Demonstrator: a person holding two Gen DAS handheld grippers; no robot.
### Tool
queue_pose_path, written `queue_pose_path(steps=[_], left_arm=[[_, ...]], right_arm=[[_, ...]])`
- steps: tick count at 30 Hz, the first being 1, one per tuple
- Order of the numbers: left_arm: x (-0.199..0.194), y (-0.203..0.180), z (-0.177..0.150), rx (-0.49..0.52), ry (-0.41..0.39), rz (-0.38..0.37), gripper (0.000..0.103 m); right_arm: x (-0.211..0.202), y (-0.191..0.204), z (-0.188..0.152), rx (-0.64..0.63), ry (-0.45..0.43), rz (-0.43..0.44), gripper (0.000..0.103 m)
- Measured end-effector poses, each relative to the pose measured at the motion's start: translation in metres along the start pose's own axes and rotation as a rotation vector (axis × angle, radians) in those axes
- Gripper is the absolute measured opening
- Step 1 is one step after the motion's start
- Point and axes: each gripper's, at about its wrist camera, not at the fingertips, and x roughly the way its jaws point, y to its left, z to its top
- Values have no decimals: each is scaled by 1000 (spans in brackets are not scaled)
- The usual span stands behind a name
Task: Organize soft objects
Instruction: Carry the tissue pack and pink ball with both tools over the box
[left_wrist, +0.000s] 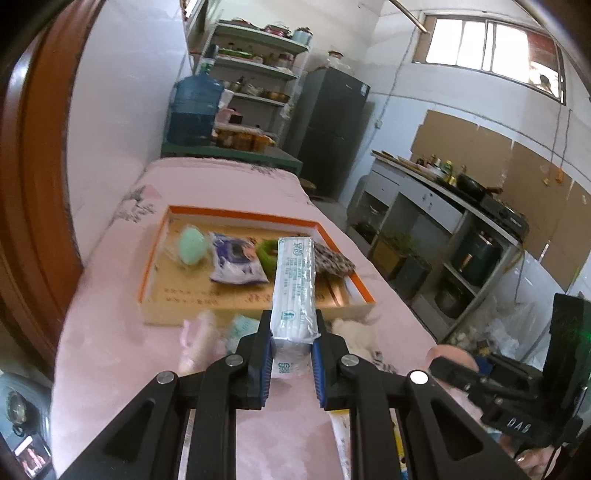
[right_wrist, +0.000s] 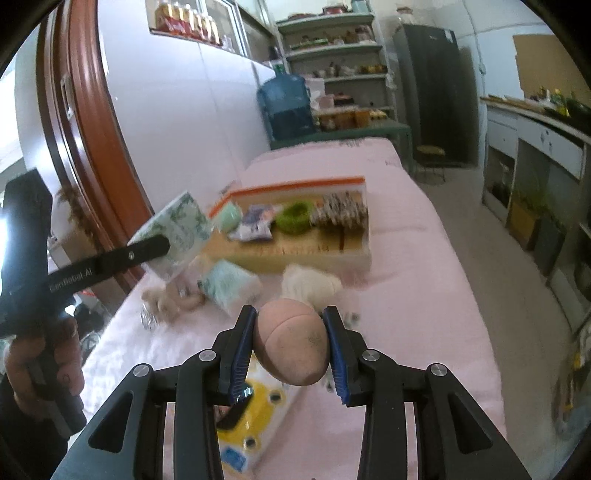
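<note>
- Left gripper (left_wrist: 292, 338): jaws clamped on the near end of a long white plastic-wrapped pack with green print (left_wrist: 294, 286); pack sticks forward and up, clear of the surface, its far end overlapping the box in this view.
- Right gripper (right_wrist: 290, 345): jaws part-way apart, pressing both sides of a soft pinkish-tan egg-shaped ball with a seam (right_wrist: 291, 341); ball is off the surface.
- Both held items hang short of the shallow orange-rimmed cardboard box (left_wrist: 157, 251); neither is in it yet.
- Surface is a pink bedsheet (left_wrist: 110, 350), so a bed rather than a worktop.
- Already in the box: pale green oval sponge (left_wrist: 192, 245), blue-and-white plastic pouch (left_wrist: 236, 264), bright green ring (left_wrist: 267, 253), black-and-white patterned cloth (left_wrist: 332, 260).
- Left loose in front of the box: mint-and-white wrapped pack (right_wrist: 231, 286), fluffy white item (right_wrist: 312, 284), tan plush piece (right_wrist: 171, 301), yellow-and-white flat package (right_wrist: 255, 417) under the right gripper.
- Judgement: roughly half done; two items in transit, several still to go.
- Hard to read: loose items are motion-blurred, identity uncertain; the yellow package is partly covered by the gripper; print on the white pack is illegible.
</note>
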Motion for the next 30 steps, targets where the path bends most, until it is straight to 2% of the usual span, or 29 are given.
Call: queue_pose_path(steps=[7, 13, 20, 30], left_arm=[[-8, 19, 21, -30, -52, 50, 19], [-6, 36, 35, -59, -85, 81, 19], [9, 54, 52, -96, -95, 98, 19], [38, 77, 62, -149, -67, 106, 19]], right_arm=[[5, 6, 38, 2, -79, 36, 38], [21, 16, 67, -18, -108, 59, 38], [45, 23, 92, -24, -115, 92, 38], [93, 21, 114, 32, -68, 152, 38]])
